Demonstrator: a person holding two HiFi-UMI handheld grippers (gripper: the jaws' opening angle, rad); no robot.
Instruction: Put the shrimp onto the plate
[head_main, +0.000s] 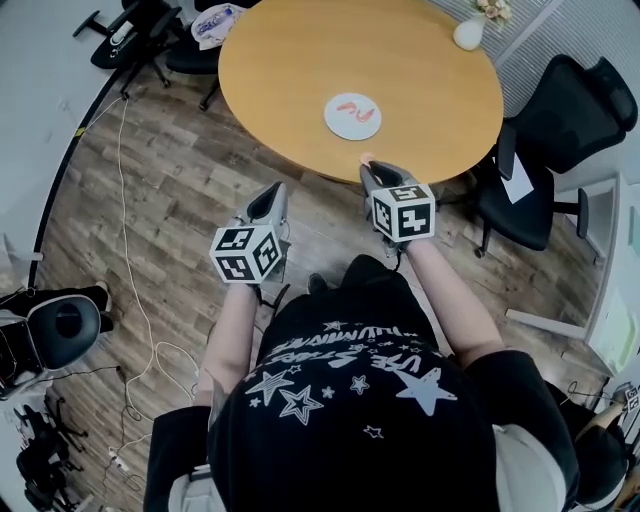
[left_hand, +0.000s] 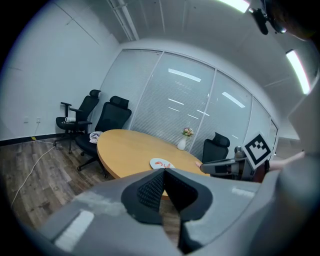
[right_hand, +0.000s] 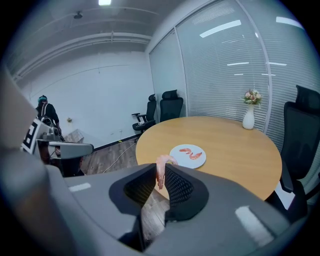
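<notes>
Three shrimp (right_hand: 163, 161) (one in right gripper (right_hand: 159, 174))

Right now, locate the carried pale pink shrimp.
Right gripper view: shrimp pinched in the right gripper, beside the round wooden table, short of the white plate.

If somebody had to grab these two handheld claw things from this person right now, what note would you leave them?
Right gripper: shut on a pink shrimp, held at the near edge of the round table, short of the plate.
Left gripper: shut, nothing in it, held back off the table.
Done: what look like two red shrimp already lie on the plate.
Left: carry the held shrimp over the plate, lower it and open the jaws. I see no other loose shrimp on the table.
</notes>
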